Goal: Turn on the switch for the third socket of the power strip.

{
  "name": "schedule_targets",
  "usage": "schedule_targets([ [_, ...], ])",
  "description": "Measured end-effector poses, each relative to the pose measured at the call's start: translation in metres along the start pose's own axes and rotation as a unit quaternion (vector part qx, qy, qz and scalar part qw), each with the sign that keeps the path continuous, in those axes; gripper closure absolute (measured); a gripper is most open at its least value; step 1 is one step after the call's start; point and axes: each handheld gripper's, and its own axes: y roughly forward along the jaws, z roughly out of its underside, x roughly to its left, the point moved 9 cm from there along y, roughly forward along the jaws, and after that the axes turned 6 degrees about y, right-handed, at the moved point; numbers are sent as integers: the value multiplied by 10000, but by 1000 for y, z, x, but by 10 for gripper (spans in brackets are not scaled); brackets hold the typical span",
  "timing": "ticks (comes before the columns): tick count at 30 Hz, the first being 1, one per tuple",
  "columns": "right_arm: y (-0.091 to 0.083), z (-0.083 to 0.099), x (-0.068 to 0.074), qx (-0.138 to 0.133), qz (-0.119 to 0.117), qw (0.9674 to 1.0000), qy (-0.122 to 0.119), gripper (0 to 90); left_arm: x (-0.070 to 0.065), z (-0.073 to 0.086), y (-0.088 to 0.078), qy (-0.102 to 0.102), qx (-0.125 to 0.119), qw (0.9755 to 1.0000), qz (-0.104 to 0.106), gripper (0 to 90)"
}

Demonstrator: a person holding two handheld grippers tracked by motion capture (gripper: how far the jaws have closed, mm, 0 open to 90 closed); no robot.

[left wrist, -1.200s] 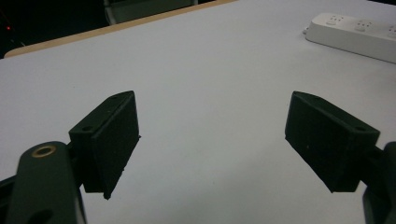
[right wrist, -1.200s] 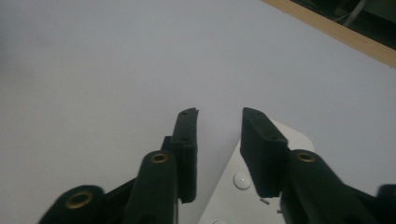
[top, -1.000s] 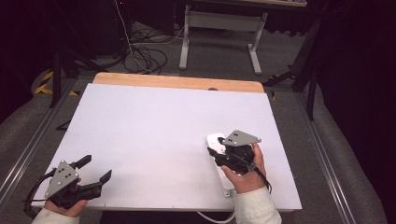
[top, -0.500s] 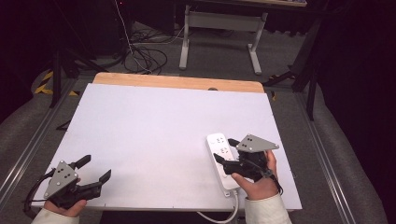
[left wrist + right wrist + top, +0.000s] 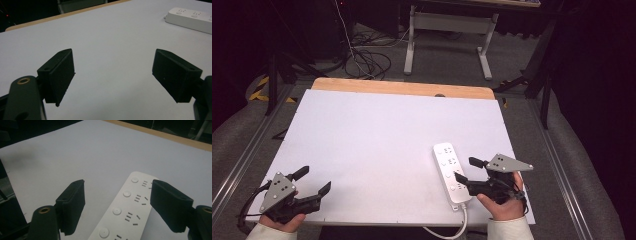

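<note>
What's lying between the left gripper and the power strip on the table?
Nothing: in the high view, only bare white tabletop stretches between the left gripper and the power strip. The left gripper view shows the same bare stretch.

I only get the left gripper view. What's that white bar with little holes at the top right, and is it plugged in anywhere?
Observer: A power strip. The high view shows its white cord dropping off the near table edge. I can't tell where it ends.
Operator: Is the other gripper holding it?
Observer: No. The right gripper has just been opening its jaws. They stand wide at the strip, with the pads not pressing on it.
</note>
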Motion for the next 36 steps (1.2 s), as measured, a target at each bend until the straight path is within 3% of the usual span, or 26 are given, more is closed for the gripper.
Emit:
schedule_targets([
  [13,-4,29,-25,-25,123,9999,-13,285,0,0,0,5,5,10000,-1,183],
  [16,-4,36,-28,-25,14,10000,-14,279,0,0,-1,3,7,10000,0,183],
  [20,-4,45,-36,-35,37,9999,128,279,0,0,0,5,9,10000,5,183],
  [26,-2,59,-43,91,178,9997,136,253,0,0,0,-26,6,10000,9,183],
  [29,0,69,-43,249,80,9996,76,233,1,1,0,-5,28,10000,8,182],
  [34,0,76,-51,267,321,9985,344,226,1,1,1,-13,40,10000,10,181],
  [36,0,79,-56,337,596,9969,396,223,1,1,1,-2,45,10000,5,181],
])
